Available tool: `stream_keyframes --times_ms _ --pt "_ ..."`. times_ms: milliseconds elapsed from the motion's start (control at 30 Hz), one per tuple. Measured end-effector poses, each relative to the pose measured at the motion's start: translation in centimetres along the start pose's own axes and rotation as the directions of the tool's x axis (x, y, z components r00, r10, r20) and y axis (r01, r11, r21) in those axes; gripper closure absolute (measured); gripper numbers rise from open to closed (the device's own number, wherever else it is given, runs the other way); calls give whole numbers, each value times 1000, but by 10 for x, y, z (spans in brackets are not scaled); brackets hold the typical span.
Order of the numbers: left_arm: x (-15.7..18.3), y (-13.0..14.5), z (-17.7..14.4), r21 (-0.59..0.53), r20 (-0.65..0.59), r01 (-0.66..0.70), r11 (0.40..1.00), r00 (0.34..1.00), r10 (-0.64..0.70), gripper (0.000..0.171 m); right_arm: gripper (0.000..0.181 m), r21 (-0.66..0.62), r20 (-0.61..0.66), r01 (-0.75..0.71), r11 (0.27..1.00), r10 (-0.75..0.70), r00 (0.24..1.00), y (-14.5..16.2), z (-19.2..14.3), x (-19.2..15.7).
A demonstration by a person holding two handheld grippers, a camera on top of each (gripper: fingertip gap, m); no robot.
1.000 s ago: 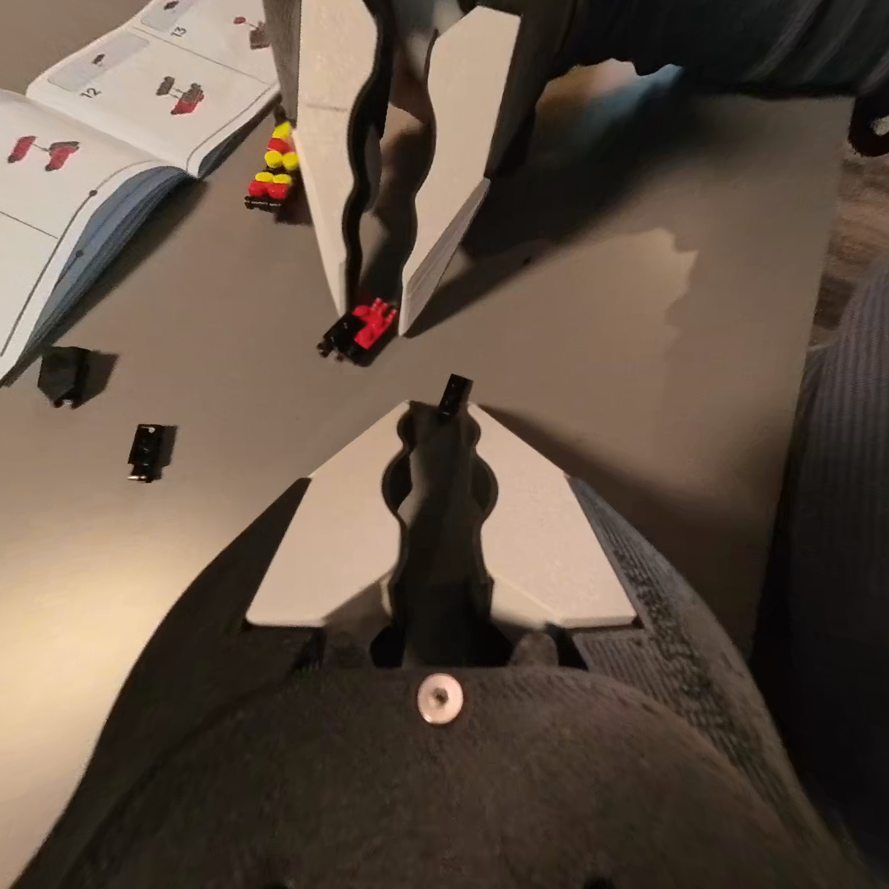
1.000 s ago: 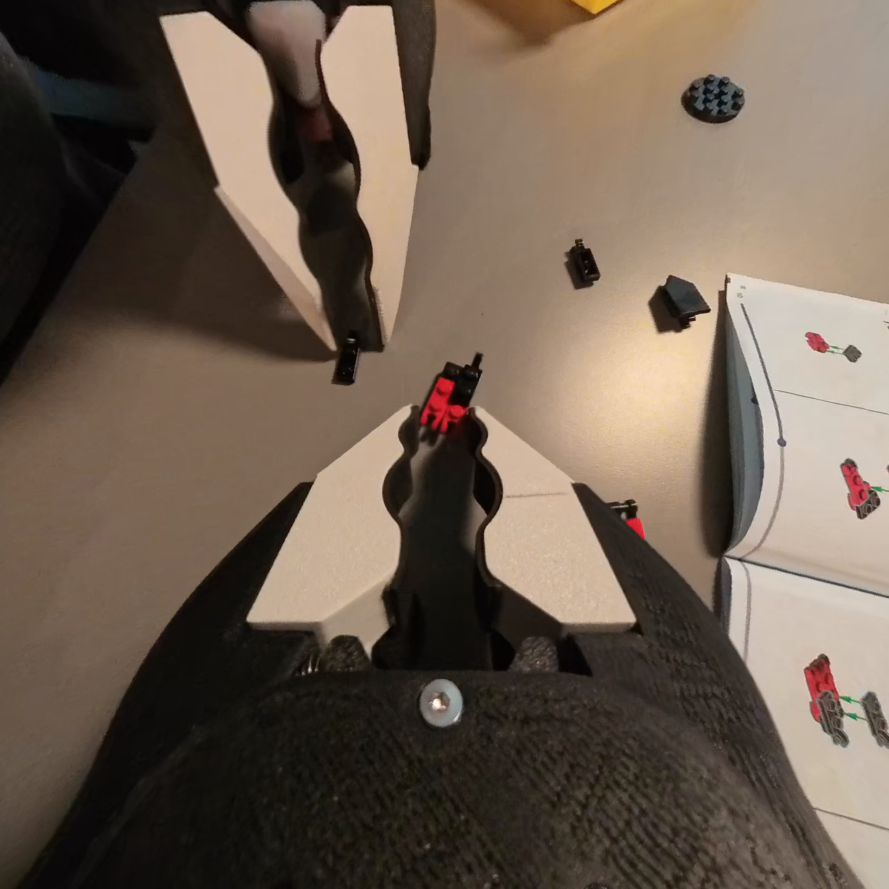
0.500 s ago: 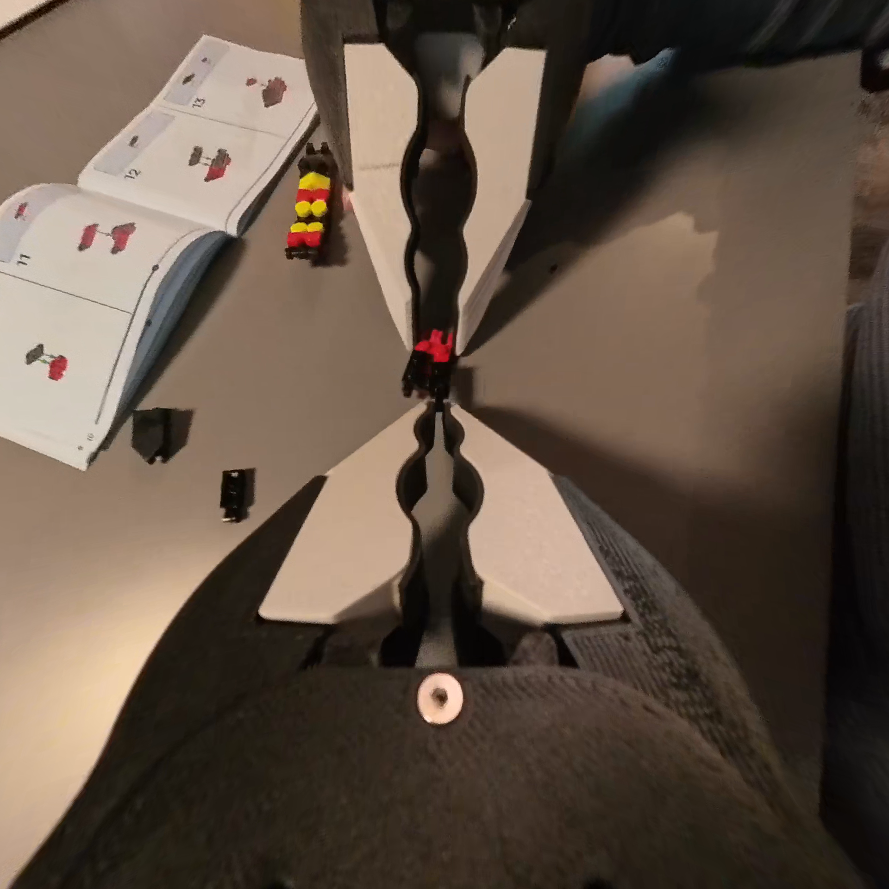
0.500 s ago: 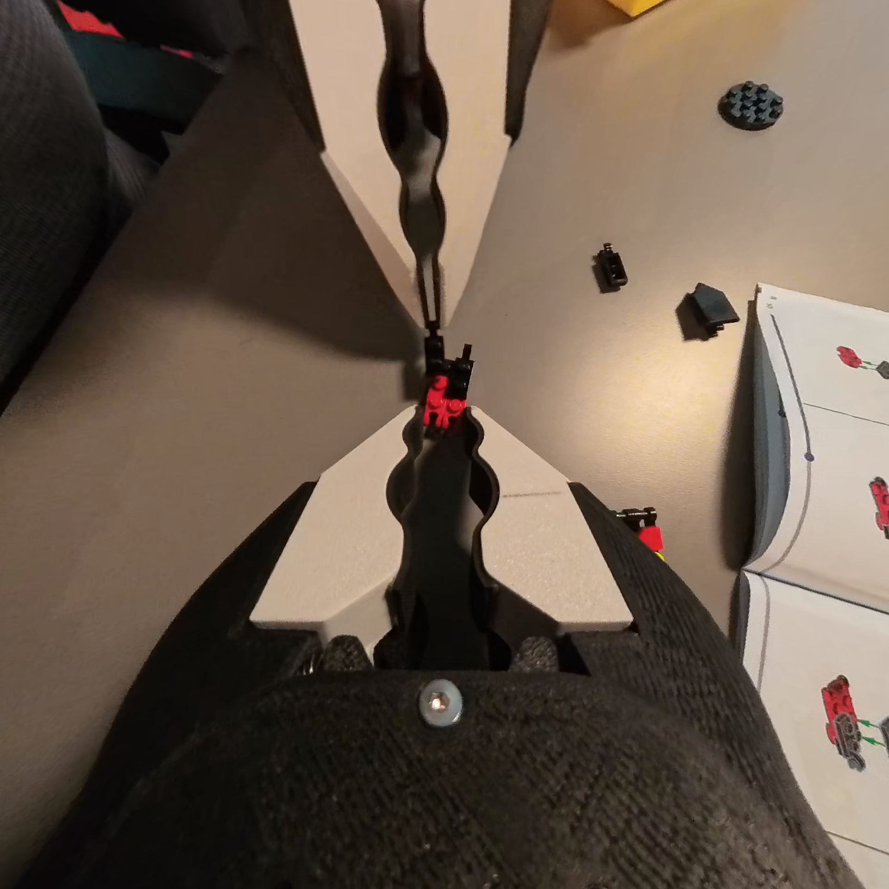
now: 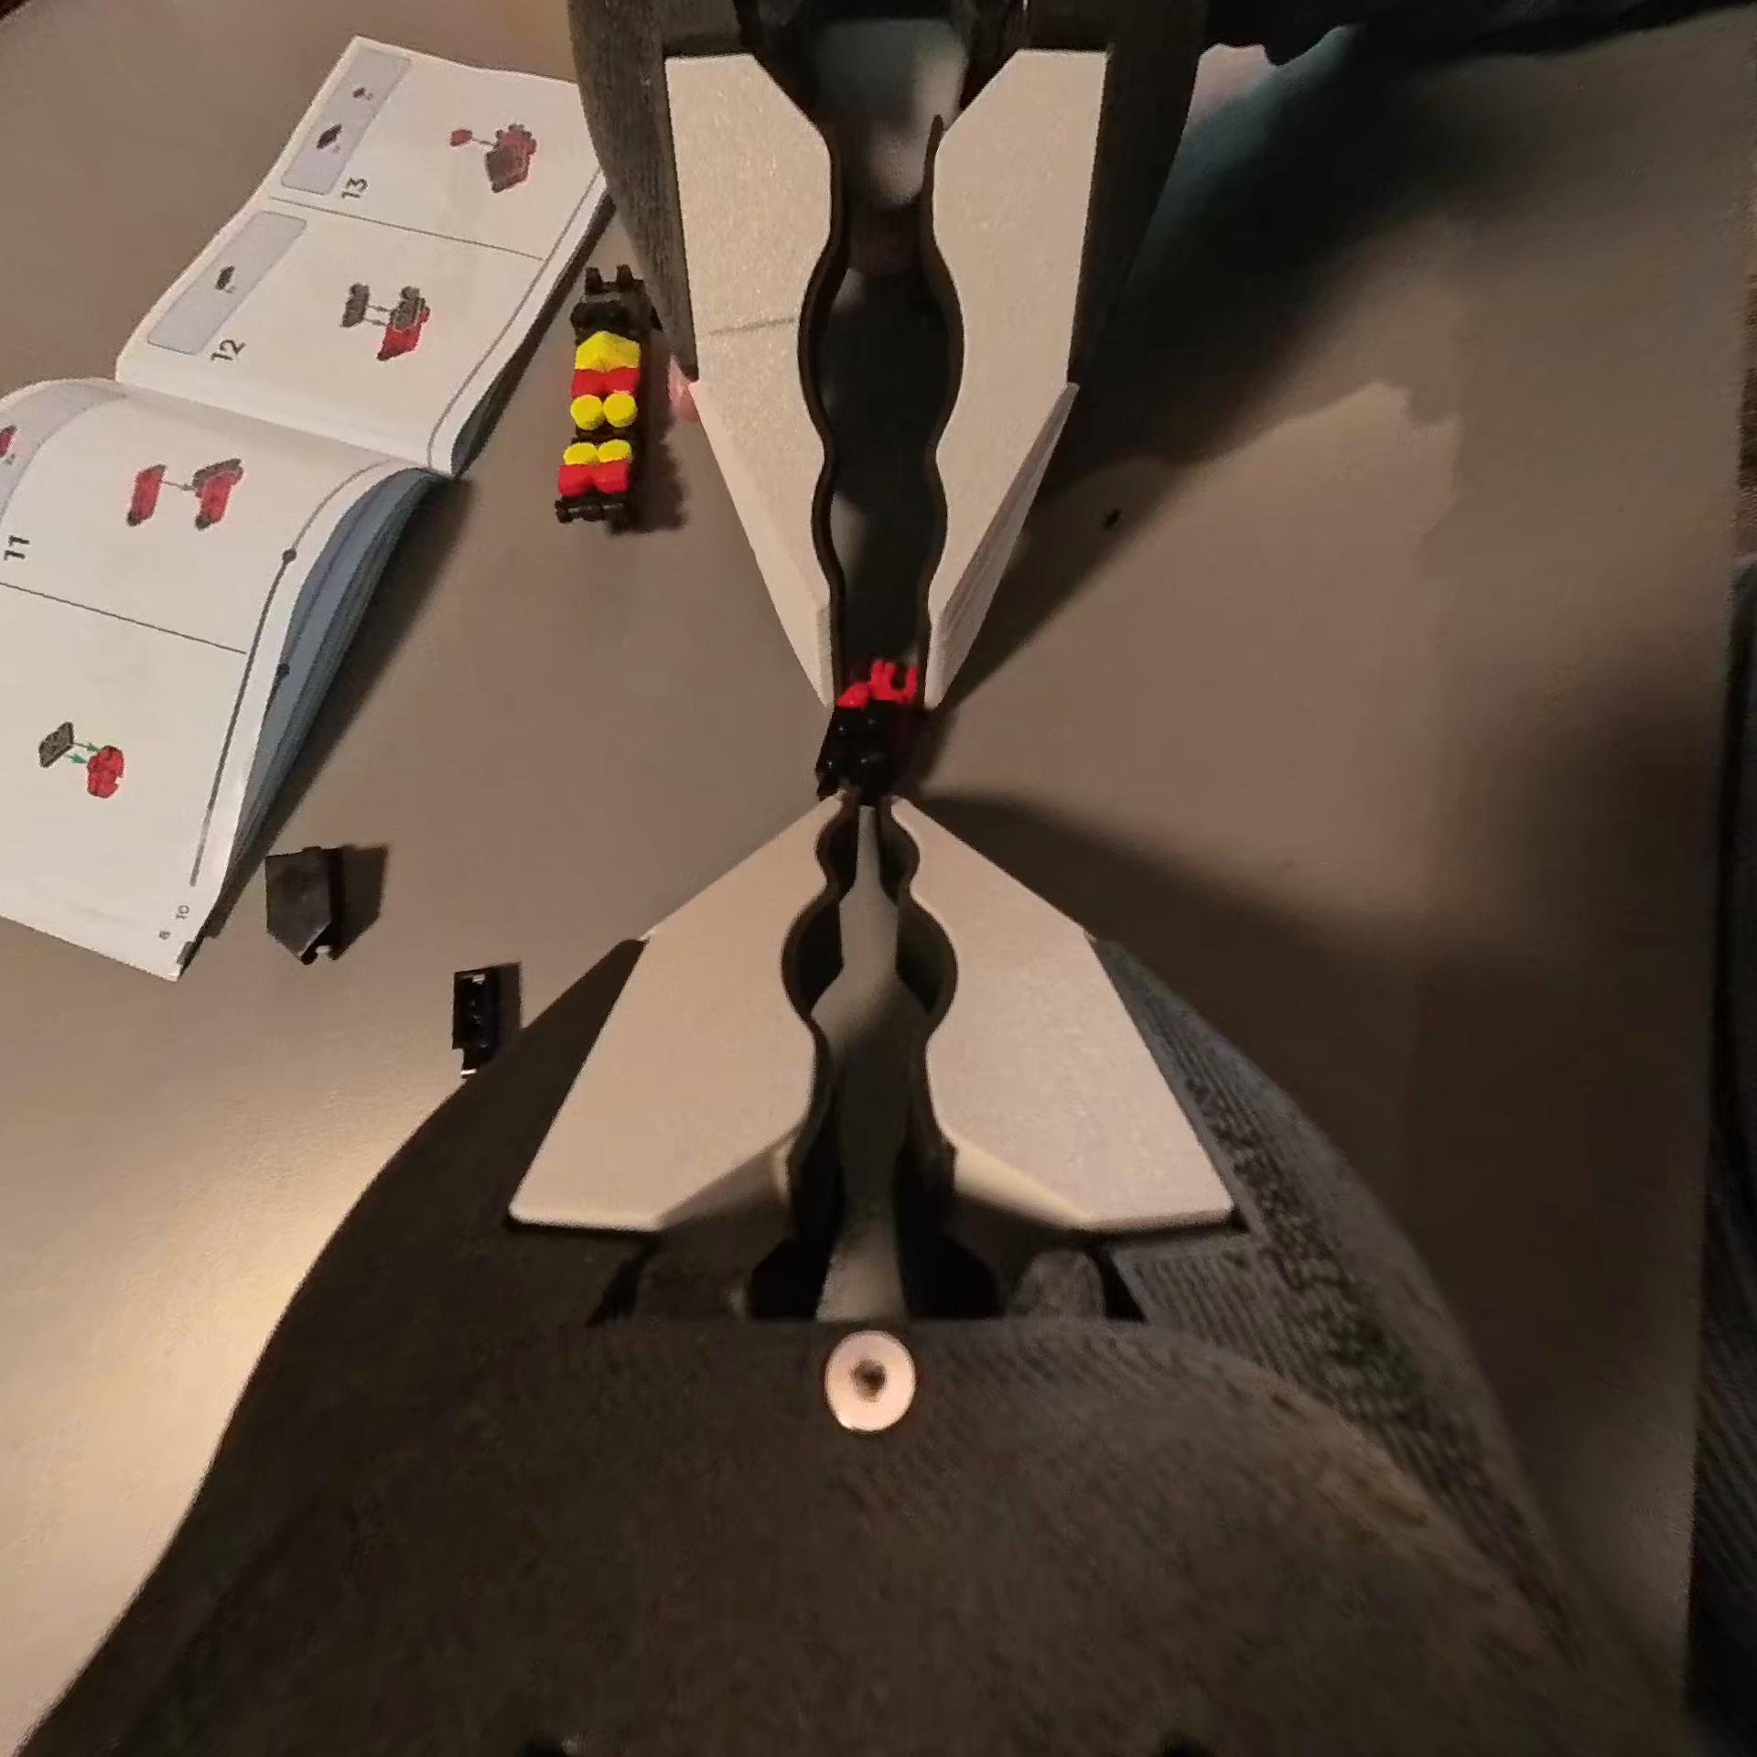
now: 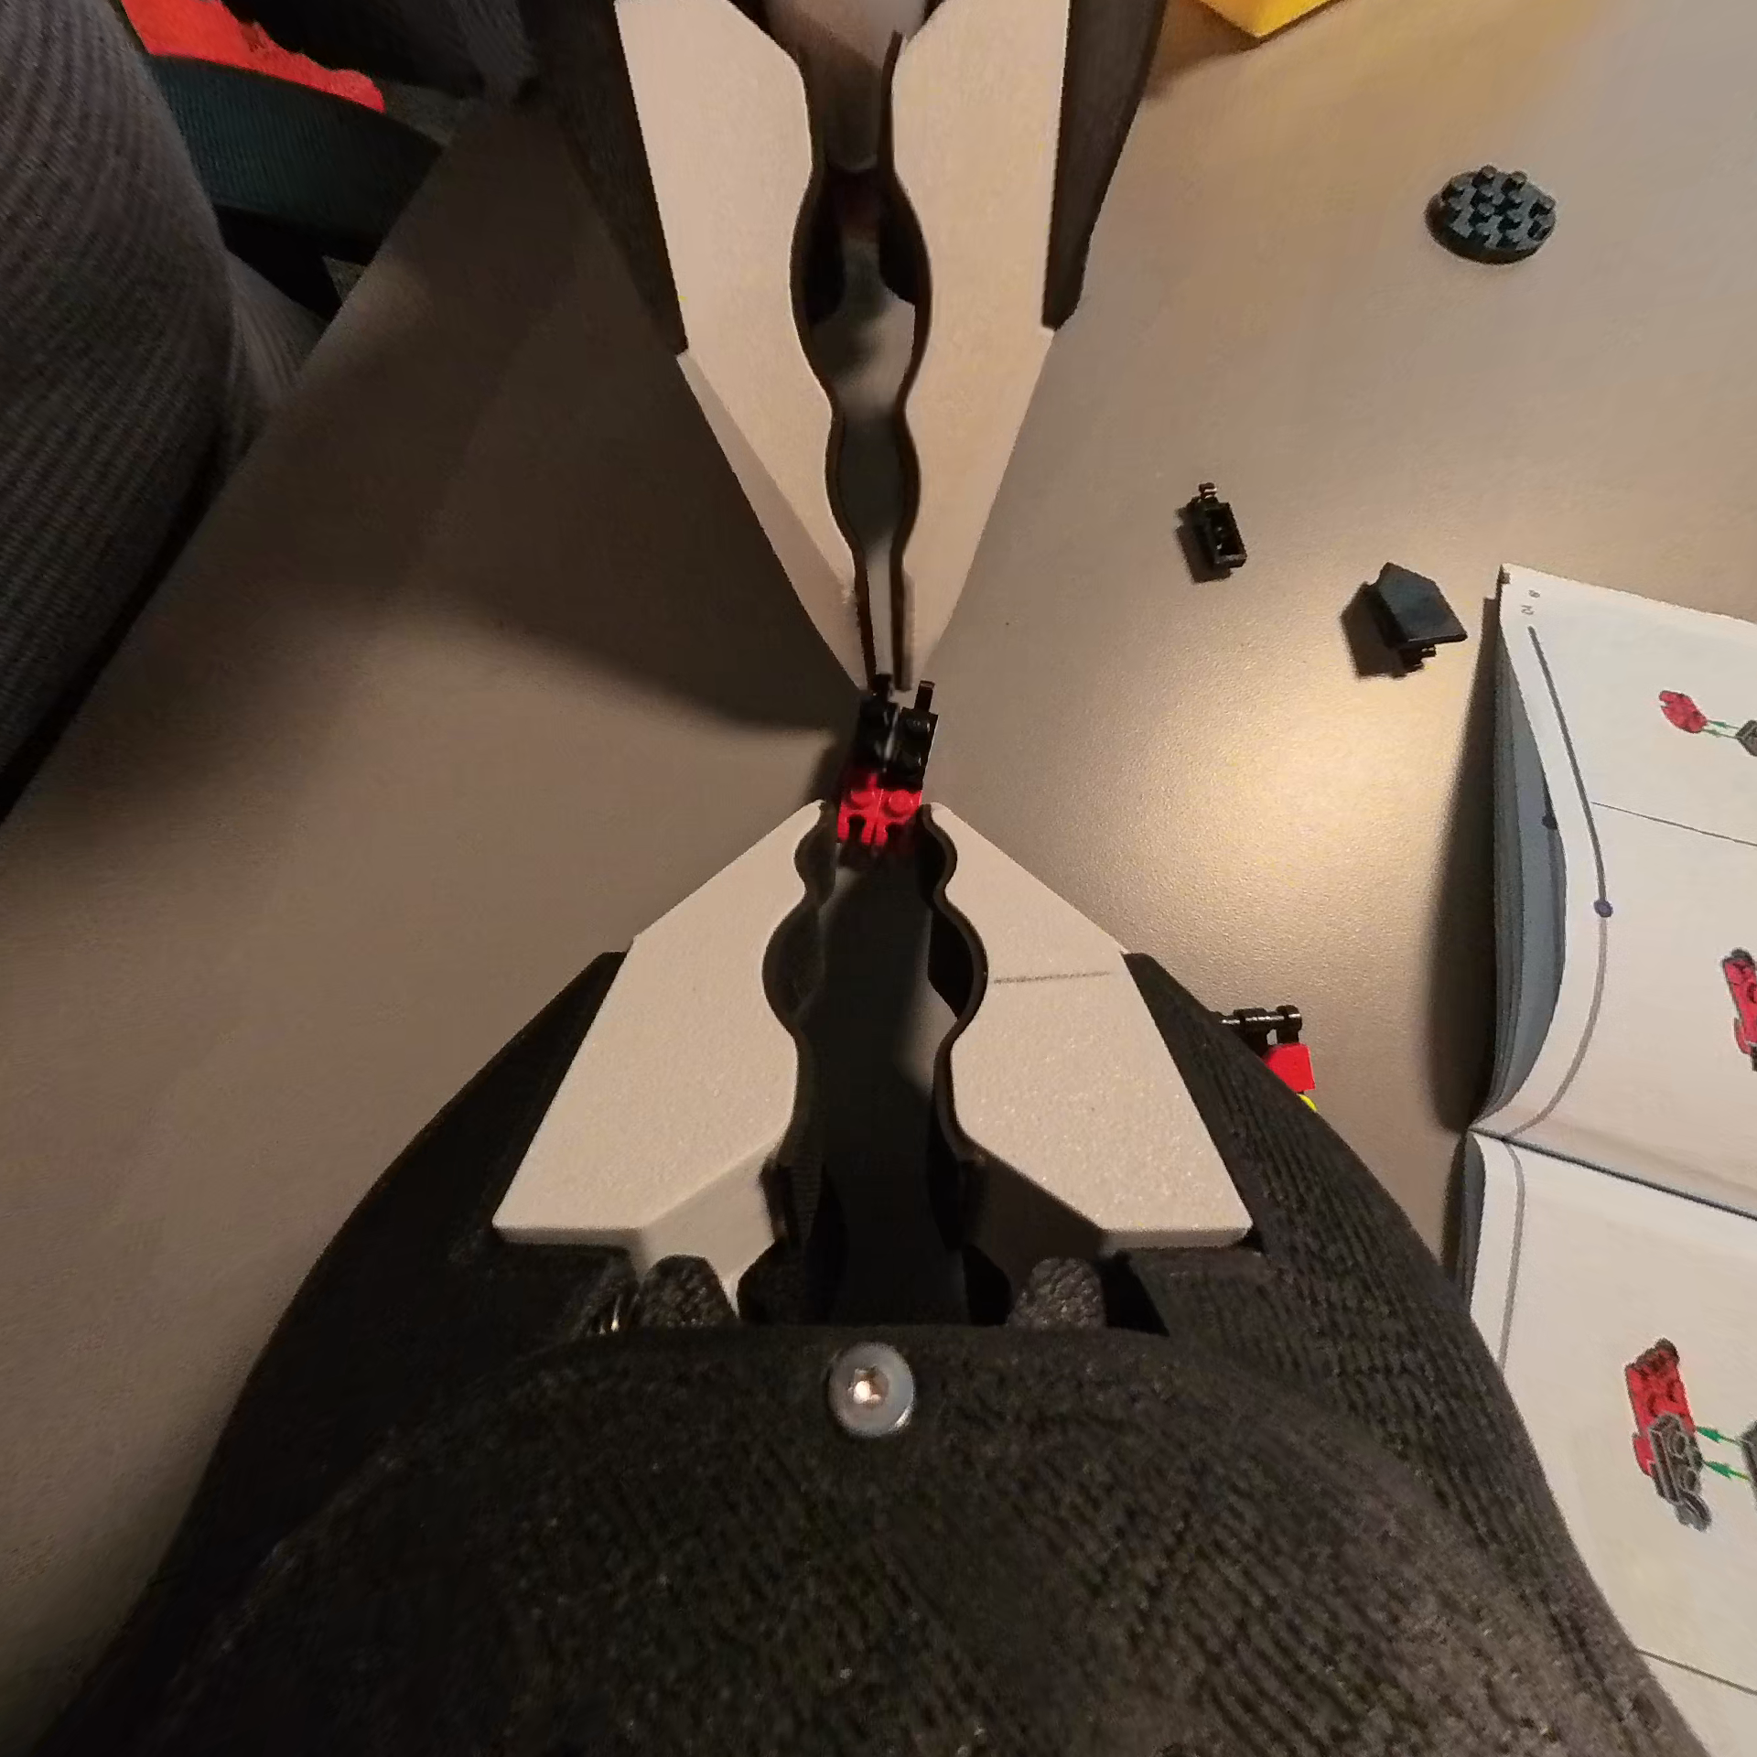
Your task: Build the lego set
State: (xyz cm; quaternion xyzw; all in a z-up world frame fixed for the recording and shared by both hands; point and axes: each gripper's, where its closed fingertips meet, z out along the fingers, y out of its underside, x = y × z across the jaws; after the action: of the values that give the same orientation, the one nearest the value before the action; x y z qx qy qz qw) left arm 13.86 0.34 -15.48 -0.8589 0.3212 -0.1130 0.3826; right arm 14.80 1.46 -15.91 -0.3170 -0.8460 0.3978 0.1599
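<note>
The left gripper [image 5: 863,803] is pinched nearly closed on a small black piece [image 6: 877,727], tip to tip with the right gripper [image 6: 879,822], which grips the red-and-black assembly [image 6: 882,816] by its red end. The black piece touches the assembly's black end, above the table [image 5: 1236,666]. In the left wrist view, to the left lie a small black clip [image 5: 478,1013], then a black slope [image 5: 304,894], an open booklet [image 5: 238,475] and, farther, a red-yellow build [image 5: 601,418]. In the right wrist view a round dark plate [image 6: 1491,211] lies far right.
</note>
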Motion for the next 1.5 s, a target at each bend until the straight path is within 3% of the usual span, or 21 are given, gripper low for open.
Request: stream_keyframes --times_ms 333,567,700,933,1200,1333,1500 --pt "-4 -3 -5 28 35 -10 1000 999 9 160 158 0 -8 -10 1000 10 1000 0 0 2" --pt "19 -7 -7 90 -114 -141 986 982 151 153 150 1 -16 -13 1000 13 1000 0 0 3" --pt "29 -6 -3 92 -177 -176 980 966 190 149 150 4 -88 -20 1000 20 996 0 -1 12" --pt "25 0 5 49 -161 -248 967 954 253 147 148 4 -53 2 1000 -1 999 -1 0 7" --pt "24 -12 -2 123 -164 -274 954 942 292 145 148 3 -37 -1 1000 1 999 -1 0 5" --pt "29 -1 4 16 -236 -286 958 930 281 142 149 3 -35 -4 1000 4 999 0 0 5" --pt "27 0 1 7 -197 -279 960 941 275 140 150 2 -29 -6 1000 6 1000 0 0 4"
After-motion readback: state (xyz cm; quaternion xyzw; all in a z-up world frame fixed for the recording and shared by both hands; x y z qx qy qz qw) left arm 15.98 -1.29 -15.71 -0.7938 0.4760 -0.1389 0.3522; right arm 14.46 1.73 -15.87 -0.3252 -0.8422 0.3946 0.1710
